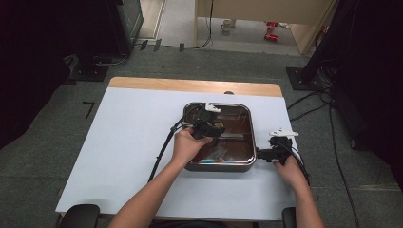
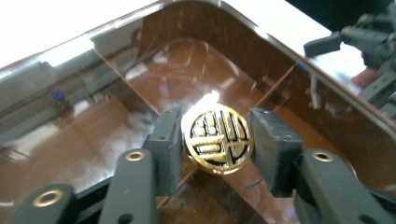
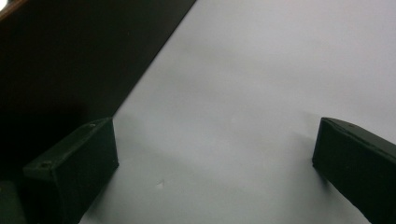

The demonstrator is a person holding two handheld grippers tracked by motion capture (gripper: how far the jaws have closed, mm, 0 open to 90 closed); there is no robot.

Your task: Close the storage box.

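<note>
A round gold medallion (image 2: 217, 138) with a black pattern stands on edge between the two black pads of my left gripper (image 2: 215, 144), and both pads touch its rim. This gripper (image 1: 215, 127) reaches into a square steel pan (image 1: 218, 166) with a glossy brown inside and a divider ridge (image 2: 275, 86). My right gripper (image 1: 261, 154) lies on the white tabletop just outside the pan's right wall, pointing at it. In the right gripper view its jaws (image 3: 215, 163) stand wide apart over bare white surface, with the pan's dark wall (image 3: 70, 56) at the left.
The white sheet (image 1: 128, 142) covers a wooden table whose far edge (image 1: 190, 85) shows. Cables trail from both grippers toward the near edge. The right gripper (image 2: 355, 42) also shows beyond the pan's rim in the left gripper view. Dark equipment stands on the floor around.
</note>
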